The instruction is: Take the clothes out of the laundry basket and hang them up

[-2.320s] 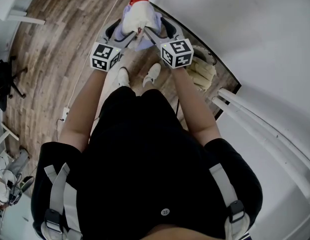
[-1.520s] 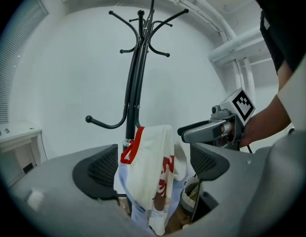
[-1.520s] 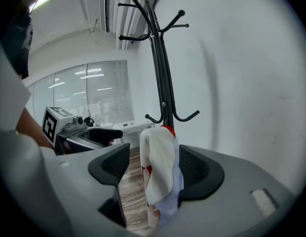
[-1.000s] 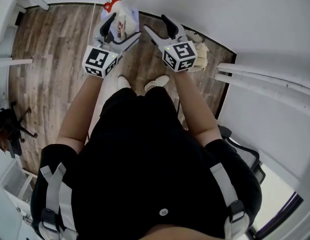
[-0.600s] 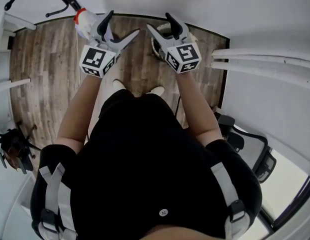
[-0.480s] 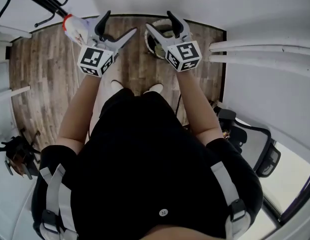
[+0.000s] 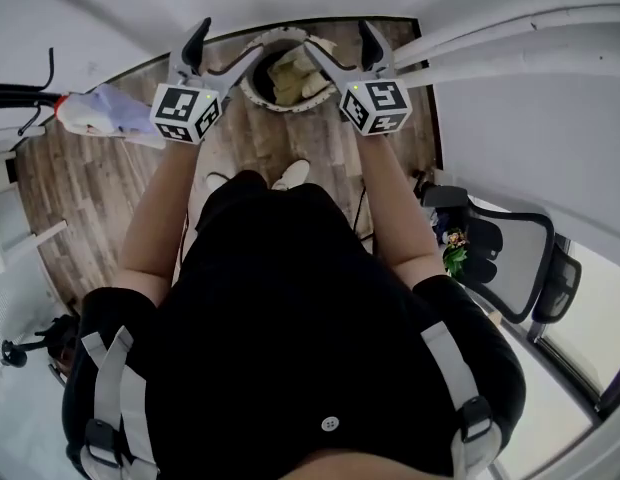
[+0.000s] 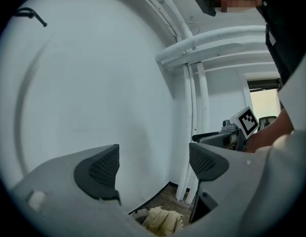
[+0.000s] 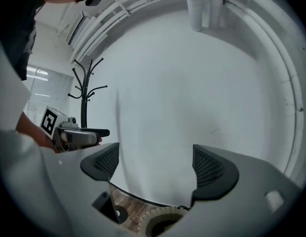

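A round woven laundry basket [image 7: 252, 80] stands on the wood floor by the wall, with cream clothes [image 7: 290, 74] inside. My left gripper [image 7: 226, 46] and right gripper [image 7: 339, 42] hover side by side above its rim, both empty. The left gripper [image 8: 153, 166] is open, and the cream clothes [image 8: 164, 220] lie below its jaws. The right gripper [image 9: 156, 166] has its jaws opening with nothing between them, above the basket rim [image 9: 152, 220]. A white and lavender garment [image 7: 105, 110] with a red collar hangs on the black coat rack [image 7: 18, 95] at the left.
White pipes [image 7: 510, 30] run along the wall at the right. A black office chair [image 7: 510, 258] and a small plant [image 7: 456, 254] stand behind my right side. The person's white shoes [image 7: 288, 176] are just short of the basket. The coat rack [image 9: 86, 100] stands against the wall.
The view has swung from the coat rack to the basket. The hung garment has slid off to the left. Both grippers have moved over the basket, and the right jaws stand wider.
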{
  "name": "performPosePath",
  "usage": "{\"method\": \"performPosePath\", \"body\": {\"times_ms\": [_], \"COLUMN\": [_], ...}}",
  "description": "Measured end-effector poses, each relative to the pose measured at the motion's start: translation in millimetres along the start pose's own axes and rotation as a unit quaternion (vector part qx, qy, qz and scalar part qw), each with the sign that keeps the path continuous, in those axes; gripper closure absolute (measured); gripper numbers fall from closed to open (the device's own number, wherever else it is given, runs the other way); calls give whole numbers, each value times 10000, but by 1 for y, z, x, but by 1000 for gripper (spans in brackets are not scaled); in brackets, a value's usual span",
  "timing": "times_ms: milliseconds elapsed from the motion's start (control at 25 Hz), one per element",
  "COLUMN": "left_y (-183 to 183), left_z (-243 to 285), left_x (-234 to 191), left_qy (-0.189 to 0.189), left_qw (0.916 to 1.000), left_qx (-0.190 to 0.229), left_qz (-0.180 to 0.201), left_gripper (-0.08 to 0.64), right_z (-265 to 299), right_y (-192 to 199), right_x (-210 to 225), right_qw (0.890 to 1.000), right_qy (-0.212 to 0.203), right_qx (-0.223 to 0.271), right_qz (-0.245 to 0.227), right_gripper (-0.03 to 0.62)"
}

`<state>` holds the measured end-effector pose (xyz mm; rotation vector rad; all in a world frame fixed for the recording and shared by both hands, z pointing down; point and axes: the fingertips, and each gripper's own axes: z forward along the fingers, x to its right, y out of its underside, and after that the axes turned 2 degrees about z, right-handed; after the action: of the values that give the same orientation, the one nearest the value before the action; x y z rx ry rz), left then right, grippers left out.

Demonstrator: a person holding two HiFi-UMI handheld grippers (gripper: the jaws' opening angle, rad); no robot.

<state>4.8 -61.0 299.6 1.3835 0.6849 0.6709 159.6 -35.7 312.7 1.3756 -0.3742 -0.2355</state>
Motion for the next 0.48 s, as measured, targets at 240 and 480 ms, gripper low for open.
{"method": "performPosePath", "body": {"times_ms": [240, 480], "left_y": [12, 48], "left_z": [80, 152], "left_x": [47, 62], "left_qy": [563, 1215], "left_qw": [9980, 9898], "left_qx": [-270, -698], "left_qz": [35, 255], "left_gripper": [120, 123], "right_z": [-48, -67], "right_y": [13, 51], "right_x": [87, 152], "right_qw": [9966, 9864], "right_qy": [755, 1482], "right_qx": [52, -143], "right_qz": [321, 701], "right_gripper": [141, 146]}}
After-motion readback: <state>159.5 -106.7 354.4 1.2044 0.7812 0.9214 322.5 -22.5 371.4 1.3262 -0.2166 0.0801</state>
